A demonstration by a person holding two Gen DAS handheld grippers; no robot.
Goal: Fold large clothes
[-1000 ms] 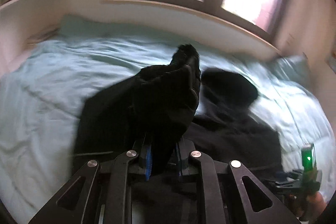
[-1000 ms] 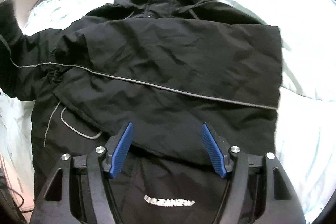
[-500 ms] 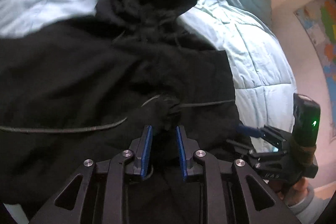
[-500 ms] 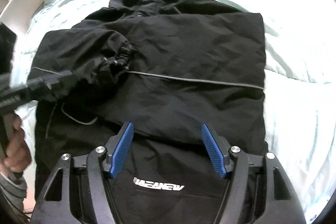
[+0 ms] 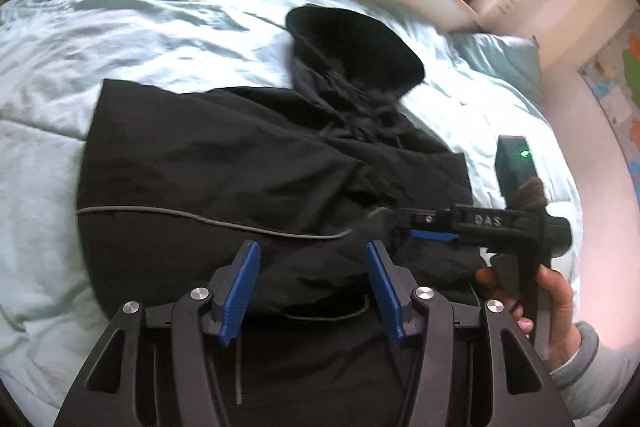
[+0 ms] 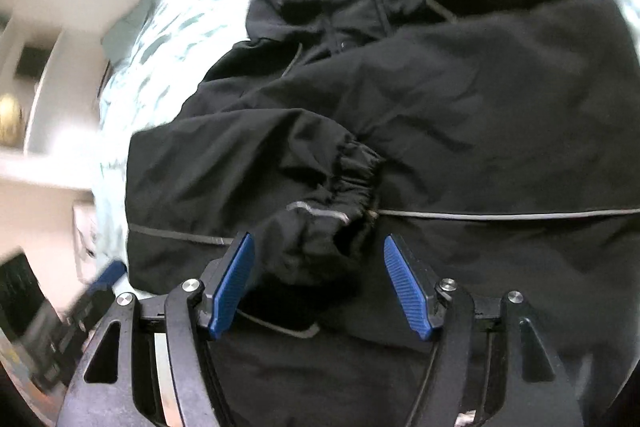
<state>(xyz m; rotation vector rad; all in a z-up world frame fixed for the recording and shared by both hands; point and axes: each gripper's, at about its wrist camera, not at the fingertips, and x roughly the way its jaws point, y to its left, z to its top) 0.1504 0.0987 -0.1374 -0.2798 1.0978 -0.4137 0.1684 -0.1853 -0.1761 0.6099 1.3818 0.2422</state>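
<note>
Lying just ahead of the opening, empty left hand-held gripper [image 5: 312,267], the black jacket [image 5: 224,163] covers the bed [image 5: 120,19].

The left gripper [image 5: 312,277] is pointing steeply downward, its blue pads [image 5: 240,291] spreading apart with nothing pinched between them. The right gripper [image 6: 320,279] is tilting down too, jaws standing wide, gripping nothing. The person's right hand [image 5: 548,311] is clutching its handle, a grey sleeve [image 5: 588,367] covering the wrist.
</note>
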